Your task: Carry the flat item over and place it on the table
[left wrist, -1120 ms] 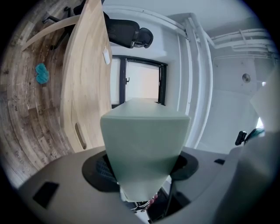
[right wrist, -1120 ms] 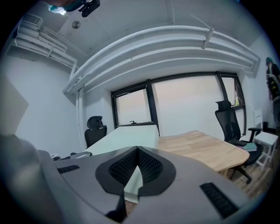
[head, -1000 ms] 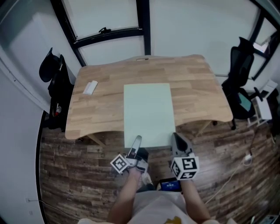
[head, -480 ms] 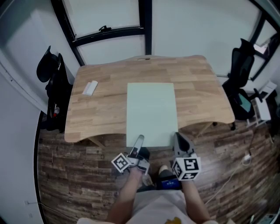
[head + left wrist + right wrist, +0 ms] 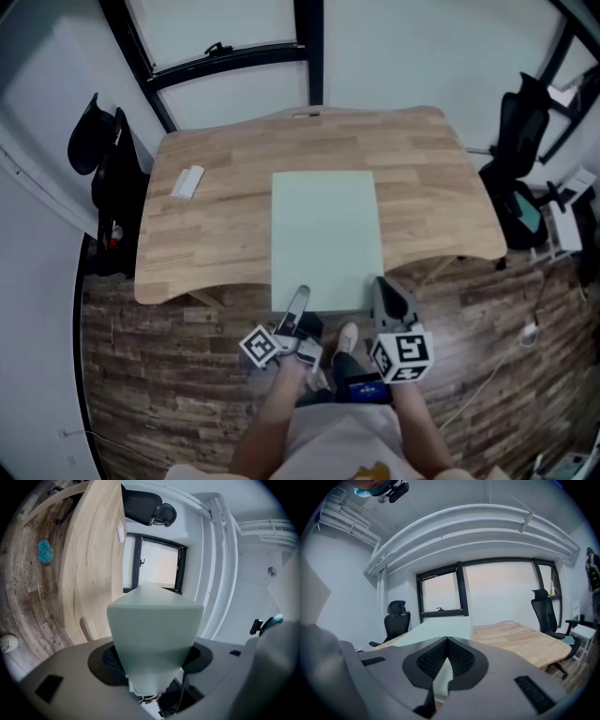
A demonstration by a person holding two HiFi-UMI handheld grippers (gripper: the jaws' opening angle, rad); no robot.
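A pale green flat board (image 5: 324, 236) hangs level over the middle of the wooden table (image 5: 225, 216), its near edge sticking out past the table's front. My left gripper (image 5: 300, 304) is shut on the board's near left corner, turned on its side. My right gripper (image 5: 382, 292) is shut on the near right corner. In the left gripper view the board (image 5: 154, 634) fills the space between the jaws. Looking along the right gripper, the board (image 5: 440, 632) runs thin between the black pads (image 5: 459, 656) toward the table (image 5: 520, 639).
A small white block (image 5: 187, 182) lies on the table's left side. Black office chairs stand at the left (image 5: 103, 159) and right (image 5: 525, 122) of the table. A window frame (image 5: 309, 47) is behind it. The person's shoe (image 5: 345, 337) is on the wood floor below.
The view has shifted slightly; the board and both grippers have edged a little forward over the table. Both grips are unchanged.
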